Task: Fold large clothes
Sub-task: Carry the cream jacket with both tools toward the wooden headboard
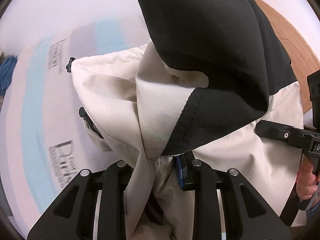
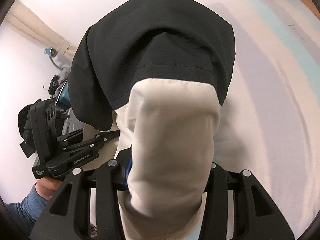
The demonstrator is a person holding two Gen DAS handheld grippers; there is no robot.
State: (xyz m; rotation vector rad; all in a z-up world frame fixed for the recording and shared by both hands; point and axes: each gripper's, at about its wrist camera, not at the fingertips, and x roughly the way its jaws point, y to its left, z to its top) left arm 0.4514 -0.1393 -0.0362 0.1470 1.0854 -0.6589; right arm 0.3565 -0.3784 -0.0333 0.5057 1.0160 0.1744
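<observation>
Jacket, cream with black panels: bunched, hanging above pale bed surface. Left gripper clamped on gathered cream fabric; right gripper clamped on another cream fold. Fold unfinished; laying flat and smoothing remain, apparently.

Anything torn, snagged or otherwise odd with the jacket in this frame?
Nothing stands out. The cream and black jacket hangs bunched from the left gripper and right gripper, both clamped on fabric; no tear or snag shows.

A home bedroom: pale printed bedsheet, wooden furniture, clutter against the wall.
</observation>
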